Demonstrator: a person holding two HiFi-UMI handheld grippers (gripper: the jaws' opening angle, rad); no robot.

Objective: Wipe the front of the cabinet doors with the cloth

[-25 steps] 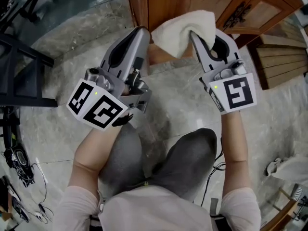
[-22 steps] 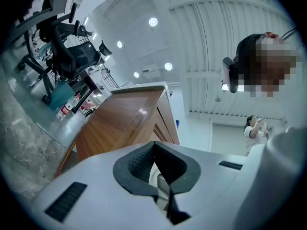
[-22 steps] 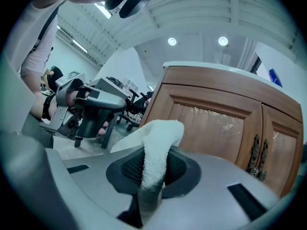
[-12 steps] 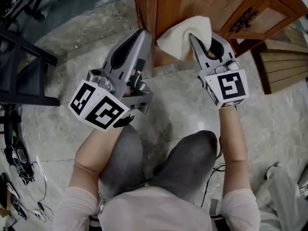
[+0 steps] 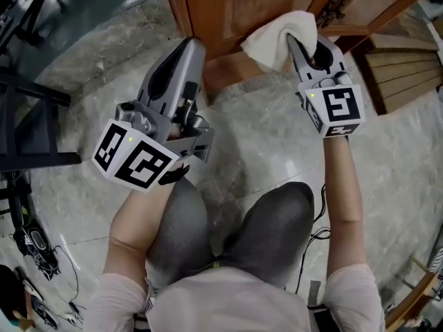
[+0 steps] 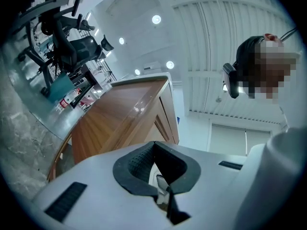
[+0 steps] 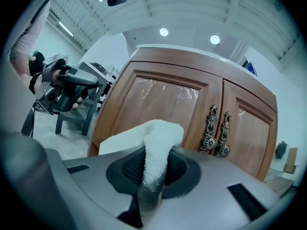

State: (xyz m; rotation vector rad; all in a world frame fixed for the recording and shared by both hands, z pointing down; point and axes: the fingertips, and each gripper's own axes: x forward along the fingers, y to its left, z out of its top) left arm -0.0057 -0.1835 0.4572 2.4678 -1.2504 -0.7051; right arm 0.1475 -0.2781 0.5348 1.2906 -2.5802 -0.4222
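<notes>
The wooden cabinet (image 5: 228, 9) stands at the top of the head view, its two doors (image 7: 168, 104) meeting at ornate metal handles (image 7: 216, 133). A white cloth (image 5: 277, 37) is bunched in my right gripper (image 5: 299, 47), which is shut on it. The cloth (image 7: 156, 138) is held up in front of the lower part of the left door; I cannot tell whether it touches the wood. My left gripper (image 5: 188, 50) is shut with nothing in it and points at the cabinet's left corner (image 6: 124, 114).
A black metal frame (image 5: 31, 109) stands on the marble floor to the left. Wooden steps (image 5: 408, 75) lie to the right of the cabinet. Cables (image 5: 34, 244) lie at the lower left. The person's grey-clad knees (image 5: 228, 234) are below the grippers.
My right gripper has carried the cloth to the right along the cabinet front, nearer the handles. The left gripper has stayed about where it was.
</notes>
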